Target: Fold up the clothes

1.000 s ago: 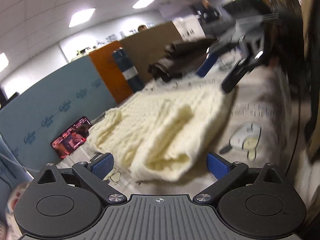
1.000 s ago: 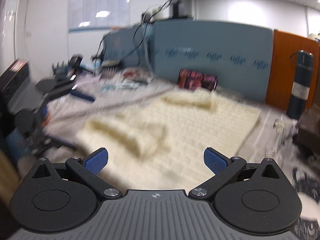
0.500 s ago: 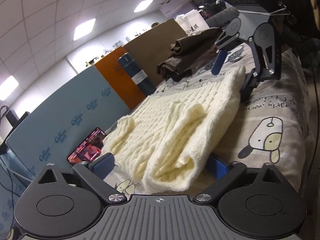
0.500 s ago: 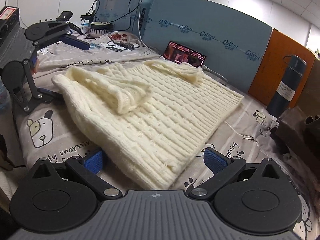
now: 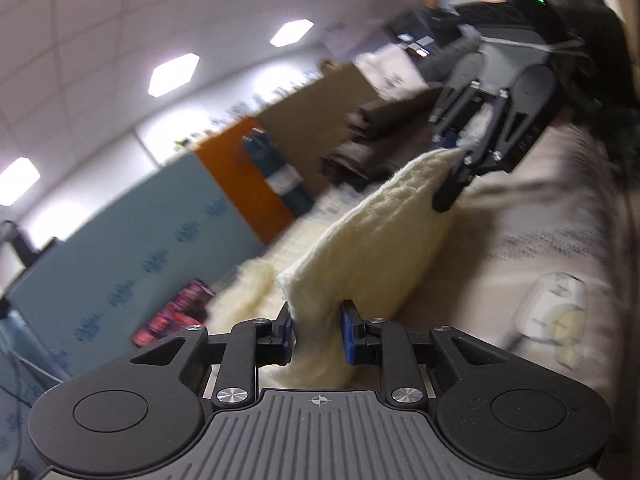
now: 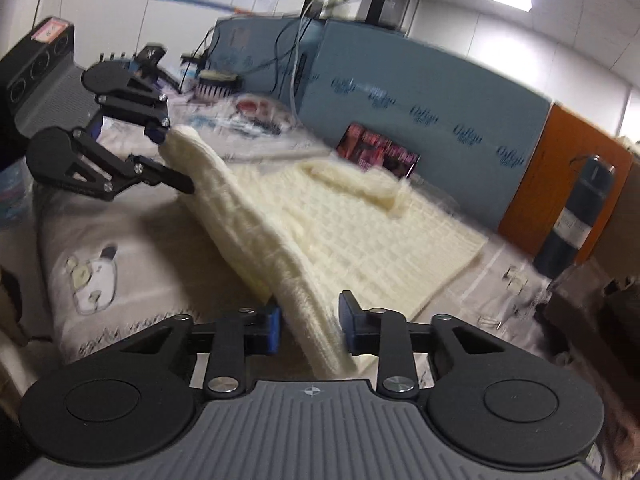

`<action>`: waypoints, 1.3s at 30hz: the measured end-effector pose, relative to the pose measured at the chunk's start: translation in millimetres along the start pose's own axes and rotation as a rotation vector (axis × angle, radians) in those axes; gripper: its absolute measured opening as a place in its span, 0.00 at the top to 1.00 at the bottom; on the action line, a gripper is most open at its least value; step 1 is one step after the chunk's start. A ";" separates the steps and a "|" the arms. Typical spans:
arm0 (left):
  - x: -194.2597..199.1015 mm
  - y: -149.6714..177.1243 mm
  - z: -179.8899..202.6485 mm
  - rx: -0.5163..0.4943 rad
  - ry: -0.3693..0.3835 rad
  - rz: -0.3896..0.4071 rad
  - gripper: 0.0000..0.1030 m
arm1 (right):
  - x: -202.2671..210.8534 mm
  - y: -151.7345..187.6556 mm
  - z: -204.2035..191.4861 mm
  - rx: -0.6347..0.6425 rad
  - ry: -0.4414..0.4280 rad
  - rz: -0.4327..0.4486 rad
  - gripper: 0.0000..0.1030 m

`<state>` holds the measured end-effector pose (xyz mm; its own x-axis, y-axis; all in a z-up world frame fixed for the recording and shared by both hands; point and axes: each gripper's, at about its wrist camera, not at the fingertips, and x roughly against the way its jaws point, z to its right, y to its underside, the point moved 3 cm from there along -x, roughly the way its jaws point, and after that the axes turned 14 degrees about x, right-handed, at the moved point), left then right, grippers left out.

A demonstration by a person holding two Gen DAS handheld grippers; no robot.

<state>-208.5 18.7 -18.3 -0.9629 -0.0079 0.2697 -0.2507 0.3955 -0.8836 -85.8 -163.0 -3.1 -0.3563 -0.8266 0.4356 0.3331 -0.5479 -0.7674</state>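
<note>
Each handheld tool, the left gripper [image 5: 316, 334] and the right gripper [image 6: 308, 326], has a grey ribbed base plate marked with a small crosshair, two round black discs flanking that plate, black linkage arms pinned by silver screws, and blue pads [image 6: 273, 329] on its fingertips.

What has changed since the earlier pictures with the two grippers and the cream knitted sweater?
Both grippers were open at the near edge; now the left gripper and the right gripper have shut on the cream knitted sweater and lifted that edge off the printed grey sheet. The far half stays flat. The dark blue flask and the stack of brown clothes have not moved.
</note>
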 end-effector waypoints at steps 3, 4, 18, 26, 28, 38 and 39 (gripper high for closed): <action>-10.2 -7.2 -12.4 0.012 -0.057 0.055 0.79 | -2.8 -9.8 13.0 -0.016 0.103 0.085 0.76; -14.3 -9.4 -16.3 0.008 -0.080 0.077 0.79 | -5.5 -12.8 18.2 -0.032 0.140 0.115 0.76; -122.7 -28.6 -98.2 0.187 -0.197 0.045 0.79 | -100.5 -54.3 97.2 -0.079 0.345 0.138 0.78; -177.1 -18.3 -134.7 0.344 -0.155 -0.030 0.76 | -158.3 -48.1 133.2 -0.151 0.344 0.012 0.78; -187.4 -12.3 -137.3 0.369 -0.152 -0.063 0.73 | -164.1 -42.2 133.7 -0.163 0.335 -0.007 0.78; -151.9 3.0 -167.1 0.681 -0.107 -0.113 0.12 | -188.4 -15.0 137.8 -0.224 0.297 -0.084 0.74; -152.1 4.4 -166.9 0.692 -0.072 -0.119 0.12 | -189.1 -13.7 138.2 -0.226 0.302 -0.087 0.73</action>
<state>-46.5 175.0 0.7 -0.9233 -0.0848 0.3745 -0.3373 -0.2869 -0.8966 97.6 -17.0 -9.9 -0.6266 -0.6852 0.3713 0.1013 -0.5441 -0.8329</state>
